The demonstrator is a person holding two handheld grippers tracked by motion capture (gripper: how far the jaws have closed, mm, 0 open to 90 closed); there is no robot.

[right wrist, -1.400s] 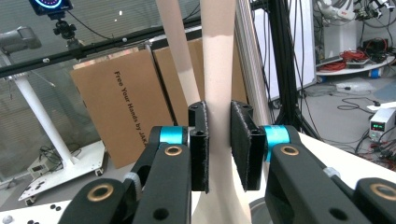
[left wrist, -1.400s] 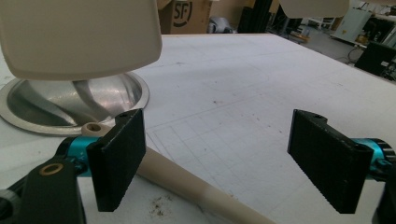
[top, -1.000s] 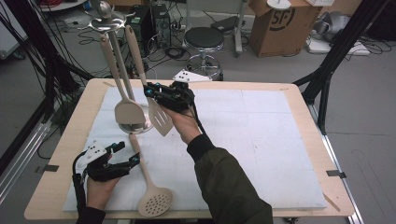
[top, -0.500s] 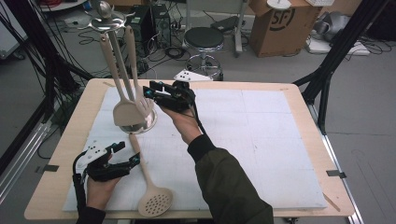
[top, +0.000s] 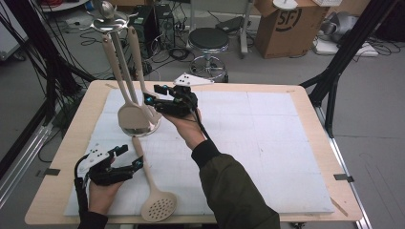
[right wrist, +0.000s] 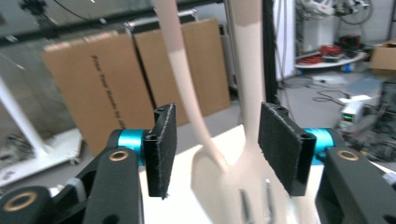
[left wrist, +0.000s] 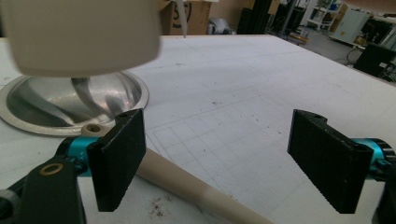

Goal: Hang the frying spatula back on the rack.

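While the right claw [top: 152, 94] hovers beside the utensil stand [top: 123, 62] at the far left of the surface [top: 296, 143], its jaws have just been opening and now stand released, with nothing pressed between the pads. In the right gripper view, the slotted spatula [right wrist: 252, 163] hangs in the gap between the two black jaws, its handle rising straight up, and neither pad touches it. Just to its left in that view hangs a second cream utensil, a solid spatula [right wrist: 205, 163], whose handle curves up and away. In the high view both hang from the top of the stand, with their blades low over the round metal base [top: 143, 128]. The right hand [top: 187, 128] reaches in from the near side, its dark sleeve [top: 229, 191] lying across the white mat [top: 267, 143].

The left claw [top: 133, 157] rests near the front left corner, jaws spread wide and gripping nothing. A skimmer [top: 153, 191] lies flat on the mat just beside it, perforated head toward the near edge. In the left gripper view, its cream handle [left wrist: 187, 182] runs past the inner side of the left jaw, with its end by the stand's base.
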